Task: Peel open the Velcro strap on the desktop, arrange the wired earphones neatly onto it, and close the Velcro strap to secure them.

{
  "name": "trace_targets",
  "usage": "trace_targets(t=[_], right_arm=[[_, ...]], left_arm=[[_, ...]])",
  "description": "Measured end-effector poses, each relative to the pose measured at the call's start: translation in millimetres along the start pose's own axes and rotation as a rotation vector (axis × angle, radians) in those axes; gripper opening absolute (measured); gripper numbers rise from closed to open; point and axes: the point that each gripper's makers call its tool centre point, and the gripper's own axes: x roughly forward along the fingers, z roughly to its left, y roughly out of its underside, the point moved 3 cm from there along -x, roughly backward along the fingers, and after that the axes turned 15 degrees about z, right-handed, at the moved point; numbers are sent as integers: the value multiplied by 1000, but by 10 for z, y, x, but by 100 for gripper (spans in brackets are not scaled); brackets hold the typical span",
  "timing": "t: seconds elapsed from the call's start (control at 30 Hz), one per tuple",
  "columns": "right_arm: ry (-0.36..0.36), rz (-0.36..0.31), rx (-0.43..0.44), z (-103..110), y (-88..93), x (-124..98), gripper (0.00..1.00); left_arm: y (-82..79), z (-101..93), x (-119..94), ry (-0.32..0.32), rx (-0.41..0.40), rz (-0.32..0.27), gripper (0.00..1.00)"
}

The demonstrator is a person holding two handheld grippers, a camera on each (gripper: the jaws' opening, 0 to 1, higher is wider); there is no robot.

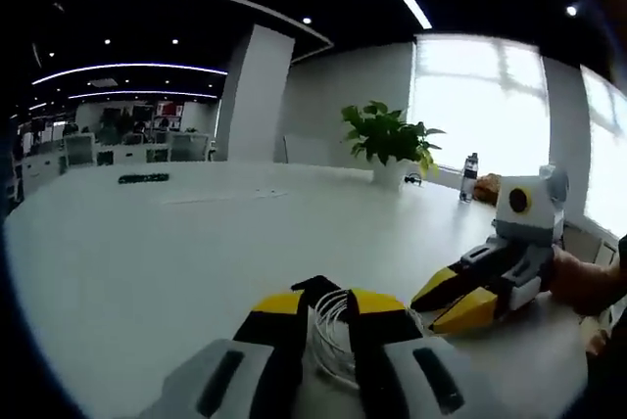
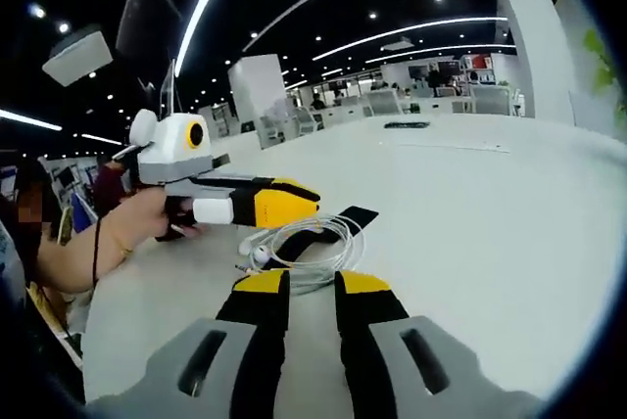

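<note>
**Earphone coil lying between the two grippers on the white worktop**

In the left gripper view, the left gripper (image 1: 327, 306) sits low over the broad white worktop (image 1: 147, 262), its yellow-tipped black fingers (image 1: 277, 303) parted, with the coiled white wired earphones (image 1: 333, 336) lying in the gap between them. Whether the fingers actually touch the cord cannot be told. A bit of the black Velcro strap (image 1: 315, 287) peeks out at the tip of the left-hand finger. To the right, the right gripper (image 1: 453, 302) rests on the worktop just beside the coil, its fingers slightly apart and grasping nothing. Behind it, a white pot (image 1: 390, 174) holds a leafy green plant (image 1: 384, 132), with a small dark bottle (image 1: 469, 177) further right.

In the right gripper view, the earphones (image 2: 309, 243) lie just ahead of the released fingers (image 2: 263, 284), atop the strap (image 2: 351, 216).
</note>
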Motion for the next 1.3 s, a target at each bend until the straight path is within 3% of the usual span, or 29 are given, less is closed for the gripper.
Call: trace_targets(t=[0.23,0.5,0.73,0.97,1.1,1.17,1.3], right_arm=[[-34,9,-5,93,33,-24,21],[-72,-6,-4,156,6,-78,21],[-1,-101,9,-2,-125,-212,21],[24,-109,1,-39,-137,-200,21],[48,-105,-42,-39,-145,-180,21],[61,-111,-56,-61,-162,-174,21],[129,-114,-79,-183,-218,-131,22]], left_arm=[[92,-109,24,37,0,66,20],[123,-117,-7,41,6,90,20],[156,-141,-43,12,85,123,20],[146,-84,-116,-41,158,127,20],[122,-128,-139,-28,173,112,21],[135,-131,-132,-41,218,126,23],[170,-131,-109,-55,251,148,28]])
